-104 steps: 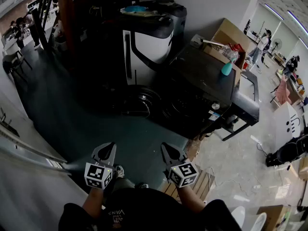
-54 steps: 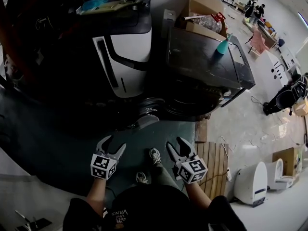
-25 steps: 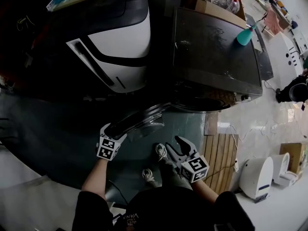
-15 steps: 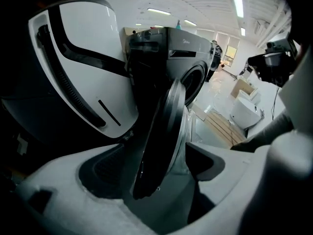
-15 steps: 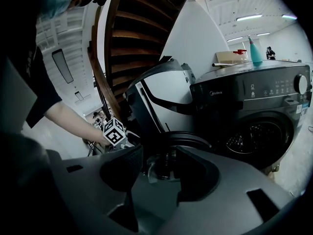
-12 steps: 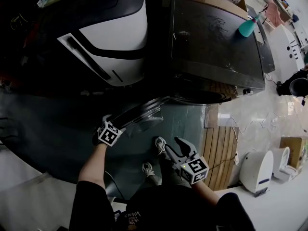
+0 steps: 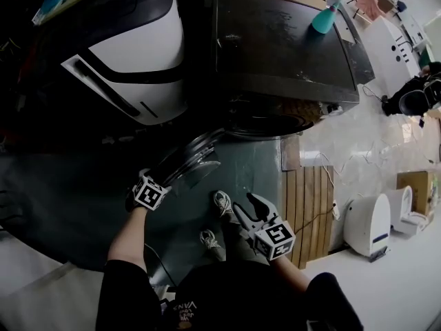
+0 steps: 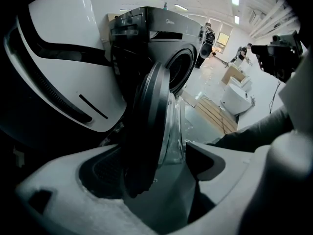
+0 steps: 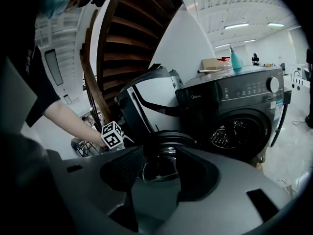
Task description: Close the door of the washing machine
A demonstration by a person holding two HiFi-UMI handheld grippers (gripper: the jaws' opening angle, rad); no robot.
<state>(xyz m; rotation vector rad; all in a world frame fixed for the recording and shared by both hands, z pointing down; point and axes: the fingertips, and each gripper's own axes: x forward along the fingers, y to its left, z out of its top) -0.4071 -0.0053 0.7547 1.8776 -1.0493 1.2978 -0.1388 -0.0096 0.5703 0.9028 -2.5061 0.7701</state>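
Observation:
The dark front-loading washing machine [image 7: 289,54] stands ahead with its round door [image 7: 189,163] swung open to the left. In the left gripper view the door [image 8: 151,111] is edge-on, its dark rim and glass bowl reaching in between the jaws of my left gripper [image 8: 156,173], which is open. The rim lies near the left pad. The drum opening [image 8: 181,70] gapes behind it. In the head view my left gripper [image 7: 162,178] sits at the door's outer edge. My right gripper [image 7: 249,202] hangs lower and nearer me, open and holding nothing. Its own view faces the door [image 9: 166,151] and the drum opening [image 9: 237,133].
A white and black appliance [image 7: 131,54] stands close on the machine's left. A teal bottle [image 7: 324,21] sits on the machine's top. A wooden pallet [image 7: 320,205] lies on the floor at right, with a white device [image 7: 365,223] beyond. My shoes [image 7: 222,202] are below the door.
I have stepped up to the machine. The left gripper moved forward from in front of me to the open door's edge, and the rim now sits between its jaws. The right gripper stayed low.

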